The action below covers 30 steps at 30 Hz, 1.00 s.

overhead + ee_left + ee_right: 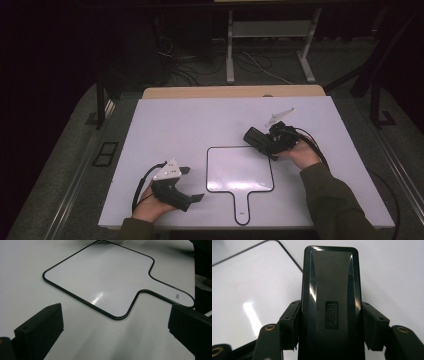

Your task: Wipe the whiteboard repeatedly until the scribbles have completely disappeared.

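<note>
- While my right gripper [261, 141] clamps the black eraser [330, 302] from both sides, its pads pressing the long edges, I hold it just past the upper right corner of the paddle whiteboard [240, 170].
- My left gripper [189, 184] sits just off the whiteboard's lower left corner, jaws spread wide with nothing between them.
- From the left gripper view, the whiteboard [100, 277] lies flat on the white table [165, 125], handle towards me, its face looking clean and glossy.
- As I judge it, the step in hand is bringing the eraser onto the board to wipe; I'd lower it flat, felt side down, and stroke evenly.
- Because the board is loose and may slide, I'd pin its handle with the left gripper first.
- No containers are on the table, so nothing is held in any.
</note>
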Each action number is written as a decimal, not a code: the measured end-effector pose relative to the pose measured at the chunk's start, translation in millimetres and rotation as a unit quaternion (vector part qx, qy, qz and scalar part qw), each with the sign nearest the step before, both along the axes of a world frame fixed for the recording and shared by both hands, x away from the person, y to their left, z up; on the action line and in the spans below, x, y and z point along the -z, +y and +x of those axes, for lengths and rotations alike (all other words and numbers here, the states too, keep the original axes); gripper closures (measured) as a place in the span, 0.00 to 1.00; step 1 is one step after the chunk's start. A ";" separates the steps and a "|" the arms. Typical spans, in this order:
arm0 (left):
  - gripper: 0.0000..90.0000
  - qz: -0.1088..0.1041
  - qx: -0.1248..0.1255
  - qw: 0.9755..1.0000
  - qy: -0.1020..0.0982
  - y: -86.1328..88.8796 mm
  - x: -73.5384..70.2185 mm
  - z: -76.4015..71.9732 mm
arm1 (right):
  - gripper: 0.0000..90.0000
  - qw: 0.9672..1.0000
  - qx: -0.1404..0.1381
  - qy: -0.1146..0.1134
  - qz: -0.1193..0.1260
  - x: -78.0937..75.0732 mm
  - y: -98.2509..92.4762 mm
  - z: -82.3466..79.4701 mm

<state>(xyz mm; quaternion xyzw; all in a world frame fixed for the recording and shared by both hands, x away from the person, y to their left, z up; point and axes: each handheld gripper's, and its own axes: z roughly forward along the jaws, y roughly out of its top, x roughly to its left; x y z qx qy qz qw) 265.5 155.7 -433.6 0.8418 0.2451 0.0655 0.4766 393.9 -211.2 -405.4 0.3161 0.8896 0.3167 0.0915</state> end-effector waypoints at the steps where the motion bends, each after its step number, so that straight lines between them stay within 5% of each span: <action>1: 0.00 0.000 0.000 1.000 0.001 -0.1 -0.1 0.2 | 0.43 1.000 -0.002 -0.001 -0.002 -0.9 0.6 1.1; 9: 0.00 -0.002 0.001 1.000 -0.001 -0.6 -0.3 -0.2 | 0.43 1.000 0.008 0.002 0.018 -7.4 7.6 11.2; 30: 0.00 -0.005 0.004 1.000 0.000 -0.4 -0.4 0.2 | 0.43 1.000 0.022 -0.002 0.014 -17.4 38.6 55.6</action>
